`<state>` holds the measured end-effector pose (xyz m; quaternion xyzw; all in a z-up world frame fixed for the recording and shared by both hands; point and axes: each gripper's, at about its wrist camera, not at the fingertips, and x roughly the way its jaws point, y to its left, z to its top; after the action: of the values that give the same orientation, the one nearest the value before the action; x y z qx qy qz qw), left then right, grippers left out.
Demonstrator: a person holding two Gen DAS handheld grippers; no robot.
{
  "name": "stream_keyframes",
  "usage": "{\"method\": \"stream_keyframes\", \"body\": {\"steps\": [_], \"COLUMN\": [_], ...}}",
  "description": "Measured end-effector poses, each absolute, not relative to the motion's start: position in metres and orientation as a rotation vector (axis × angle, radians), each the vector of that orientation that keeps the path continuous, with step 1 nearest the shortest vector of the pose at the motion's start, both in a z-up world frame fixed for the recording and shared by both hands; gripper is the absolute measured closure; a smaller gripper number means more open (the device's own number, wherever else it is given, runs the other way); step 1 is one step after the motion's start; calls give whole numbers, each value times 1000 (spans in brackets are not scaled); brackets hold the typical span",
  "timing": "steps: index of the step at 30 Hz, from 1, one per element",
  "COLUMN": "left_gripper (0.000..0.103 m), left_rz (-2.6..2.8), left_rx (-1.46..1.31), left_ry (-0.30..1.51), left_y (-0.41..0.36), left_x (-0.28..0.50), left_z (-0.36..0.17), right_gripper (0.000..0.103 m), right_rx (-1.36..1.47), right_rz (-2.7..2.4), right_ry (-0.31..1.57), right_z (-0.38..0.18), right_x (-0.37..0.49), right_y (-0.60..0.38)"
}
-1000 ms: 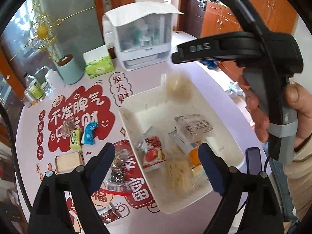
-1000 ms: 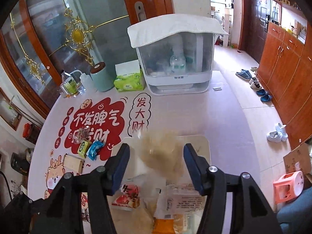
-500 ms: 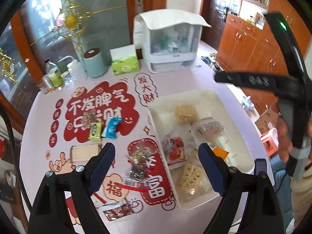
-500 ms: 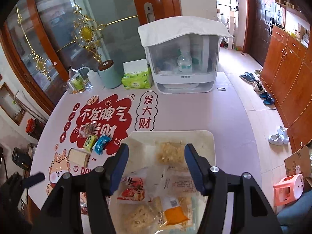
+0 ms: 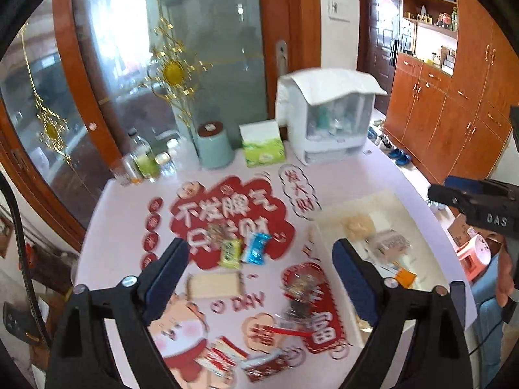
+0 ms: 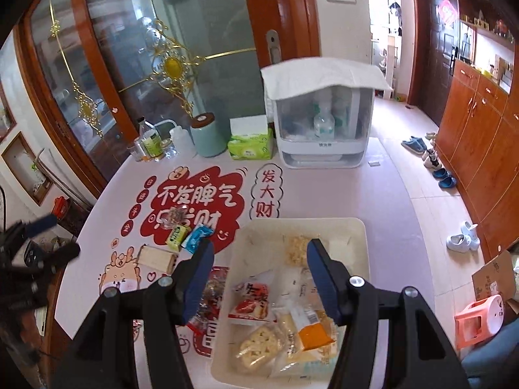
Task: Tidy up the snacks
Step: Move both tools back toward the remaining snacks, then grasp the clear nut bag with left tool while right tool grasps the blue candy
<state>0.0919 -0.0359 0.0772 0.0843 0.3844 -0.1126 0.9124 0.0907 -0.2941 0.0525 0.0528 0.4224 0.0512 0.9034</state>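
A white tray [image 6: 363,243] on the pink table holds several wrapped snacks, among them a red-and-white pack [image 6: 249,301] and an orange pack [image 6: 313,335]. My right gripper [image 6: 259,275] is open and empty above the tray. My left gripper [image 5: 259,278] is open and empty above the loose snacks left of the tray [image 5: 418,227]: a green pack [image 5: 230,253], a blue pack [image 5: 256,248], a beige wafer pack [image 5: 214,283], a clear candy bag [image 5: 300,295] and red packs [image 5: 223,356] near the front edge.
At the back of the table stand a white covered cabinet [image 6: 319,120], a green tissue box [image 6: 249,144], a mint canister [image 6: 206,136] and small bottles [image 6: 150,142]. The table edge runs right of the tray; shoes and a pink stool [image 6: 480,321] are on the floor.
A beige snack dropped from my right gripper into the tray's far end. My left gripper has pulled back and swung left, from over the tray to over the loose snacks.
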Motion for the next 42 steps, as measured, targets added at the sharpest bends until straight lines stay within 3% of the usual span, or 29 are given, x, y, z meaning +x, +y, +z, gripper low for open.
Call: {"method": "stream_keyframes", "body": {"steps": [12, 19, 27, 36, 42], "left_gripper": [9, 9, 9, 9, 9], "left_rz": [-301, -351, -362, -210, -157], "left_rx": [278, 265, 225, 204, 129], "left_ry": [719, 788, 940, 1173, 1298], "left_y": [63, 95, 81, 56, 50], "left_x": [145, 207, 288, 365, 392], "left_z": [94, 68, -23, -174, -242], "right_gripper": [43, 43, 43, 43, 43], "right_rx": [97, 157, 86, 152, 204], "right_rz": [0, -96, -217, -188, -156], "right_ry": [867, 903, 961, 1200, 1356], "right_z": [70, 54, 2, -127, -204], "right_x": [110, 143, 209, 285, 308], "right_y": [-183, -137, -114, -112, -110]}}
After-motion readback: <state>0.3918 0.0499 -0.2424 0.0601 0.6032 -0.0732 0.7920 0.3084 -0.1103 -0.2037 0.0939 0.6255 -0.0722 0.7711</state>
